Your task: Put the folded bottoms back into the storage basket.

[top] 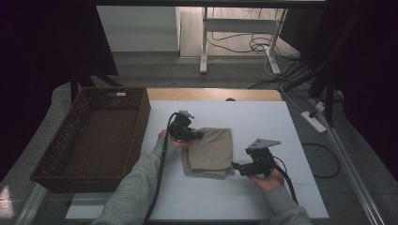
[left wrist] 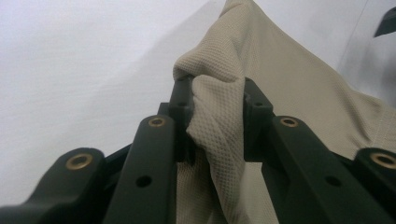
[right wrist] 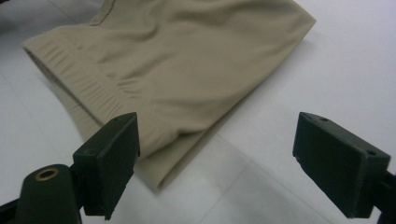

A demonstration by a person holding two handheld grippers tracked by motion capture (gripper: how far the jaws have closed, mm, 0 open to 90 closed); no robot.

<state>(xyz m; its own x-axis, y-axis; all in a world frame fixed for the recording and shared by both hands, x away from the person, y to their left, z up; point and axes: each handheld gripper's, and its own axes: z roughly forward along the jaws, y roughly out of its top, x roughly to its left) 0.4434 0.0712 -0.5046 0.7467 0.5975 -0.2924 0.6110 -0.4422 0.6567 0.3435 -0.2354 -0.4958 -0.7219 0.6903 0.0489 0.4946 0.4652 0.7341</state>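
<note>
A folded beige garment (top: 210,151) lies in the middle of the white table (top: 263,122). My left gripper (top: 191,134) is at its left edge, shut on a pinched-up fold of the beige cloth (left wrist: 224,93), which bunches between the two black pads (left wrist: 182,112). My right gripper (top: 237,166) rests at the garment's near right corner, held by a hand (top: 268,179). In the right gripper view its jaws stand wide open (right wrist: 217,163), with the elastic-hemmed corner of the garment (right wrist: 168,74) just ahead and nothing between the pads.
A dark wicker basket (top: 94,136) stands on the left side of the table, beside the garment. Beyond the table's far edge are a desk frame (top: 234,28) and loose cables (top: 291,70) on the floor. A power strip (top: 313,119) lies off the right edge.
</note>
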